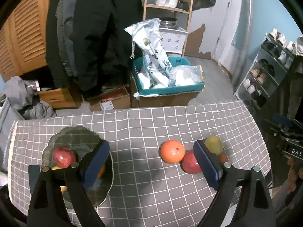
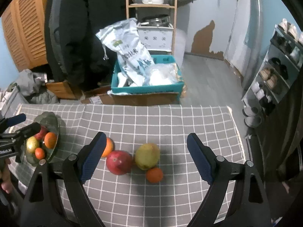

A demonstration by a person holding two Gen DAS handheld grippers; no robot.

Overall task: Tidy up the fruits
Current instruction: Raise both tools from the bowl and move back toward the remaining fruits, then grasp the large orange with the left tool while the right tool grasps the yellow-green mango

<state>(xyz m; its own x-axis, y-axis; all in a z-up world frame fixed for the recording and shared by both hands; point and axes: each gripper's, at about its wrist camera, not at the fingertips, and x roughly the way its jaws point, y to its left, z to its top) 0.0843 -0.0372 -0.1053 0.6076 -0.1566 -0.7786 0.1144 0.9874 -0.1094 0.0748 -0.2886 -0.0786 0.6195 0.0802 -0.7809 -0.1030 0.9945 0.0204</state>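
Standing upright beside red apple [image 2: 119,162], yellow pear [image 2: 147,156], stem end up; both tongs [image 2: 144,157] wide, empty

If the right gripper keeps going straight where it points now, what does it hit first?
Probably the yellow-green pear, with the red apple just left of it; both lie between the open right gripper fingers. Depth is uncertain.

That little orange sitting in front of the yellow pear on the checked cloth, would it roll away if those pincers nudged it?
Probably. The small orange looks round and smooth, so a nudge would likely send it rolling. The pear touching it behind may stop it that way, and the tablecloth probably slows it. It looks firm enough to grip.
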